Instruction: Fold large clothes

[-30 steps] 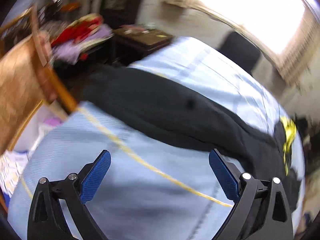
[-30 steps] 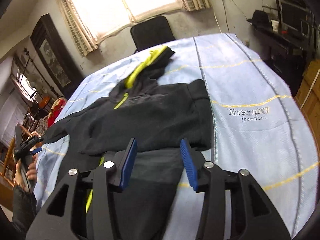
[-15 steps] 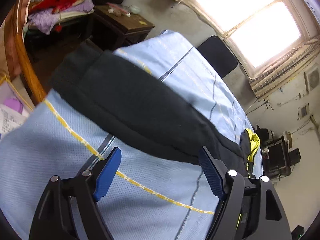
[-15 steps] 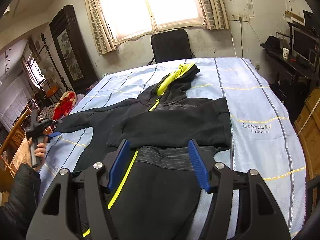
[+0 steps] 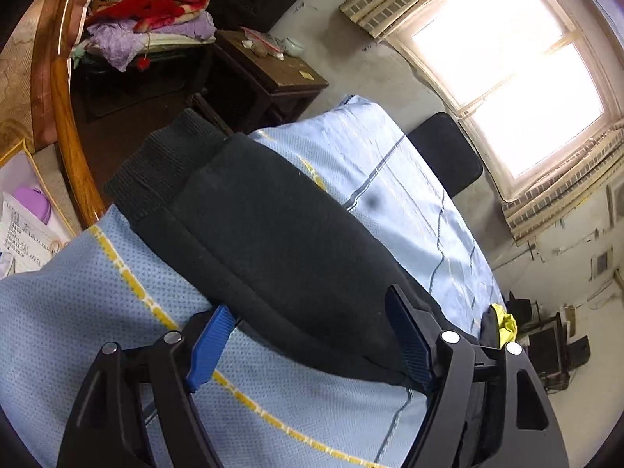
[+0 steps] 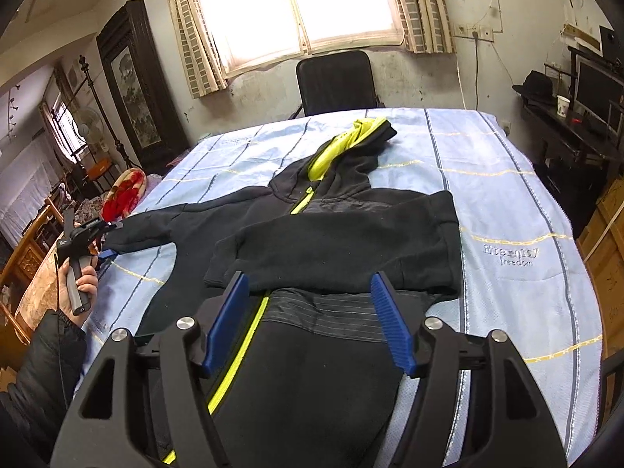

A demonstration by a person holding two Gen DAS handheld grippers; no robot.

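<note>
Our left tool (image 5: 308,335) straddles the hoodie's outstretched sleeve (image 5: 273,241), its jaws closing with the cloth between them but the pads not yet pressing it. Our right tool (image 6: 308,321) hangs released over the lower body of the black hoodie (image 6: 335,241), its jaws opening, nothing pinched.

We see the hoodie spread front-up on the blue bedsheet (image 6: 518,202). One sleeve is already folded across the chest; the other reaches to the bed's edge, where its ribbed cuff (image 5: 163,163) overhangs. The hood with its yellow lining (image 6: 351,140) lies farthest, toward the black chair (image 6: 335,82).

What could go wrong, as we judge it: if we close the left tool this far from the cuff, the free end may droop and drag off the edge, or the pads may catch the sheet along with the sleeve and pull it up. A loose pinch on thick fleece could also slip mid-fold.

As for containers, we make out an open box (image 5: 23,210) beside the bed, papers and a purple thing in it.
</note>
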